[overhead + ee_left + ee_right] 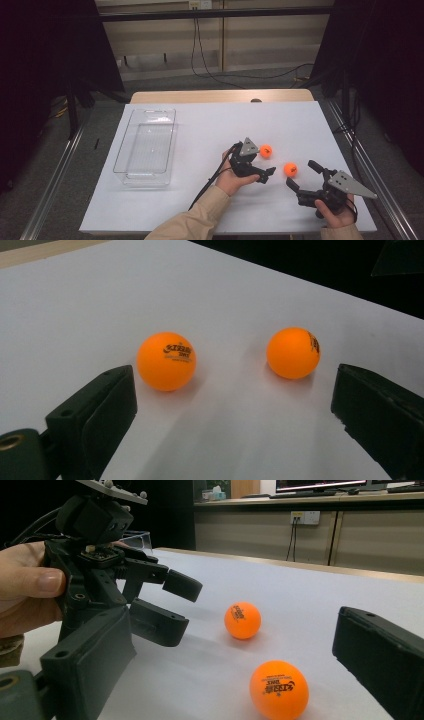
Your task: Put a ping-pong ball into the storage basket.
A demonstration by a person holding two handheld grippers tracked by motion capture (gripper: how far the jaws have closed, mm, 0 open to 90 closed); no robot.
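Beside the clear rectangular plastic tray (145, 148), well off to its right on the white-covered desk (210, 125), two small orange table-tennis balls are found lying loose; the farther ball (266, 151) is seen just beyond the left gripper (265, 175), and the nearer ball (290, 169) lies between the two grippers, a little right of the first. The jaws of the left gripper are held spread, with both balls in front of them and neither touched; the jaws of the right gripper (302, 176) are likewise spread wide, the nearer ball (279, 689) resting on the desk between them but not yet pinched. Nothing is seen inside the tray, so the work is judged to be at its very start: both balls remain to be grasped and, presumably, carried across to the tray. The desk surface is a smooth matte white sheet over a wooden top; behind the tray, pale cabinets, trailing cables and dark curtains are seen.
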